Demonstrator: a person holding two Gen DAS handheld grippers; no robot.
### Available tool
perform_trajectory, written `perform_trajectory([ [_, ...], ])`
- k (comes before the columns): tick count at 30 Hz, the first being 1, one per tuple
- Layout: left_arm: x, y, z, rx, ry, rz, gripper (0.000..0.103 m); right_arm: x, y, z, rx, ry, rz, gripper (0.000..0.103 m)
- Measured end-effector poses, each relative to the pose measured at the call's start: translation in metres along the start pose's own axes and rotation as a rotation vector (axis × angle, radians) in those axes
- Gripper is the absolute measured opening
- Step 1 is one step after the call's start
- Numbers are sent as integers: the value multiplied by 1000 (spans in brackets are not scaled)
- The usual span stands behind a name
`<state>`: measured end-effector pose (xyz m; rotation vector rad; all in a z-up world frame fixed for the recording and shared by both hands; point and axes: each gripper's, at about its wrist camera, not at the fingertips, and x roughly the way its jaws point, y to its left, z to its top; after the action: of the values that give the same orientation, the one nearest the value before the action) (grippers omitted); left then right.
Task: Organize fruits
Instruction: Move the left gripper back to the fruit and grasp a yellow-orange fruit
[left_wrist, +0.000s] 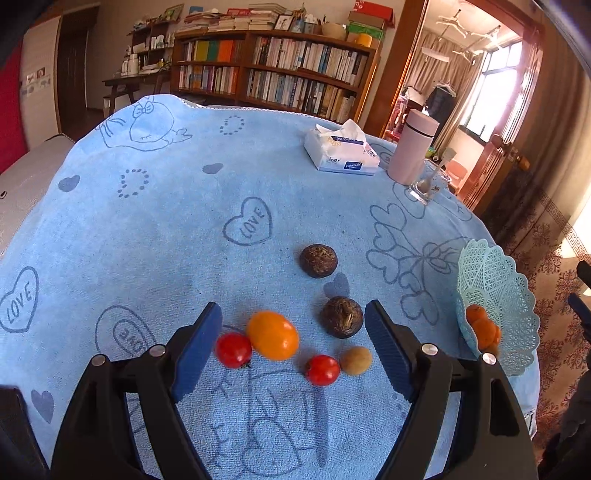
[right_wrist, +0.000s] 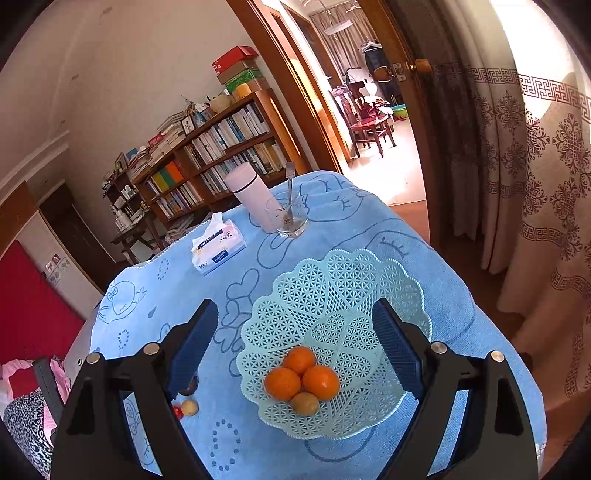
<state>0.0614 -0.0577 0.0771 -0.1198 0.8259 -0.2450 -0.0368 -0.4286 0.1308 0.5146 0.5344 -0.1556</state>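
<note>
Spread and empty, the left gripper (left_wrist: 291, 321) is hovering over six loose fruits (left_wrist: 272, 339) waiting on the blue-clothed surface (left_wrist: 166, 229); rightward, four are sitting in the basket (right_wrist: 354, 280) under the right gripper (right_wrist: 295, 325), fingers likewise apart.

Loose: two tomatoes (left_wrist: 233, 350), two dark fruits (left_wrist: 318, 260); basket (right_wrist: 354, 280): three oranges (right_wrist: 282, 383).

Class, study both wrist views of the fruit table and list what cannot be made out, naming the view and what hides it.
- Left wrist view: the basket is seen edge-on; its near wall hides most of the oranges inside.
- Right wrist view: the left finger of the right gripper covers most of the loose fruit; only a dark fruit, a red sliver and one small tan fruit show.
- Both views: the tissue pack lettering is too small.
</note>
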Motion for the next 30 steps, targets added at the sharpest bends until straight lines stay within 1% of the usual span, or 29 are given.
perform_trajectory([
  [8,20,15,-8,-18,47,30,79,6,2,-3,-8,21,1,87],
  [10,27,15,-10,-9,64,29,72,8,3,-4,-11,27,1,87],
  [13,37,10,-13,22,91,26,65,10,3,-4,-11,33,1,87],
  [15,44,7,-14,53,92,45,64,11,3,-4,-11,36,1,87],
  [17,49,4,-13,83,95,59,60,12,3,-5,-9,39,-1,87],
  [20,56,3,-11,109,110,55,55,14,2,-5,-8,42,-3,87],
  [25,69,4,-9,157,138,64,55,18,4,-7,-15,51,-3,87],
  [30,65,-1,-15,197,145,65,55,21,4,-8,-17,62,-5,87],
])
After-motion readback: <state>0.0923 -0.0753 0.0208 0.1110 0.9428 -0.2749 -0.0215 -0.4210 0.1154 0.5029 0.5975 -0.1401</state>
